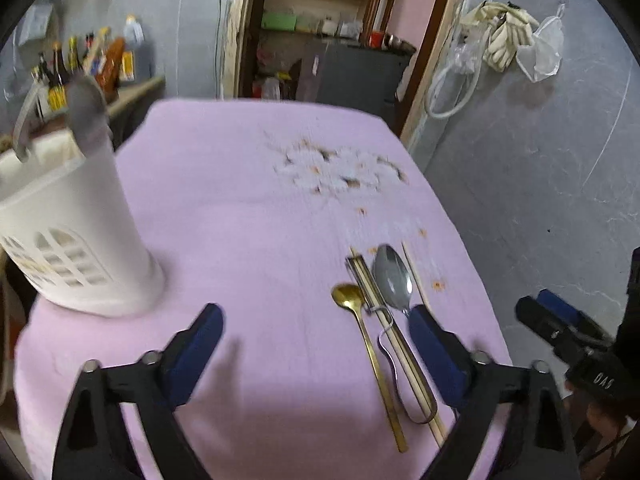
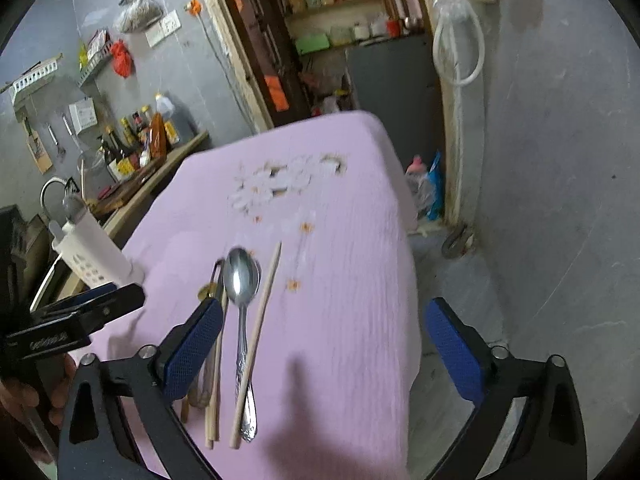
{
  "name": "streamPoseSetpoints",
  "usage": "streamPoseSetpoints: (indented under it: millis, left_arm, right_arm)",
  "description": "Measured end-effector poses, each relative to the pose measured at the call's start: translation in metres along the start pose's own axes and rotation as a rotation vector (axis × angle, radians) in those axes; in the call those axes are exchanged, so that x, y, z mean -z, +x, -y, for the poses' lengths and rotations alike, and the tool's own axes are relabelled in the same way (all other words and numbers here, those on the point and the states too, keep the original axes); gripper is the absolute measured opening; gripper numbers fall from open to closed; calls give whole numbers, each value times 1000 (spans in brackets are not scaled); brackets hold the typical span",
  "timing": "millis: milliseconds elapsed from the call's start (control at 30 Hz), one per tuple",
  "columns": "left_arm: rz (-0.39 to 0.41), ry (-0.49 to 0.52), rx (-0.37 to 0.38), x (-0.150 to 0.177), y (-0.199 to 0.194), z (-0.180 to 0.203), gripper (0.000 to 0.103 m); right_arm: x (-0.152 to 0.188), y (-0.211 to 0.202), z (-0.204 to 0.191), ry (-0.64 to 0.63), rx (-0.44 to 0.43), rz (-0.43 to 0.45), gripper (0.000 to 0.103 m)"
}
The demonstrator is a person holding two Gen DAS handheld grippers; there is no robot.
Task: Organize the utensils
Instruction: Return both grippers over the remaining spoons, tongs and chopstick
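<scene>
Utensils lie together on the pink tablecloth (image 1: 256, 240): a silver spoon (image 1: 392, 276) (image 2: 241, 280), a gold spoon (image 1: 350, 298), a peeler (image 1: 370, 288) and wooden chopsticks (image 2: 260, 320) (image 1: 412, 364). A white utensil holder (image 1: 80, 232) (image 2: 96, 252) stands at the table's left with a grey handle sticking out. My left gripper (image 1: 316, 326) is open and empty, low over the cloth, its right finger beside the silver spoon's handle. My right gripper (image 2: 324, 324) is open and empty, its left finger next to the utensils.
The table's right edge (image 2: 408, 280) drops to a grey floor. A counter with bottles (image 2: 136, 140) stands at the back left. A doorway with shelves (image 1: 320, 20) is behind the table. The other gripper shows at each view's edge (image 1: 560, 328) (image 2: 80, 312).
</scene>
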State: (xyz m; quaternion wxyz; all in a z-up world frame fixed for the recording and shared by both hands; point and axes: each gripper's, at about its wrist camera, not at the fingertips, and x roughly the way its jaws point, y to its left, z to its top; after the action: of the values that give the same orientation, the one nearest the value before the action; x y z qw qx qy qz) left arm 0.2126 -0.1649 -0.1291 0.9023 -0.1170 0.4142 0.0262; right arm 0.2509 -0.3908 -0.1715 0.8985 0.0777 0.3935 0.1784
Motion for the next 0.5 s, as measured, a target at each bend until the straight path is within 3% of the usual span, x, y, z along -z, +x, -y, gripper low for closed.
streamPoseSetpoints:
  millis: [133, 200, 367, 500]
  left_arm:
    - [-61, -8, 22, 3, 18, 3, 71]
    - [-74, -12, 43, 3, 24, 5, 65]
    - [-99, -32, 106, -2, 35, 8, 48]
    - [-130, -48, 150, -9, 47, 12, 43]
  right_arm:
    - [3, 15, -6, -21, -25, -36, 76]
    - [4, 21, -8, -26, -37, -49, 62]
    - [5, 33, -11, -34, -67, -75, 45]
    - [6, 37, -15, -49, -96, -88, 41]
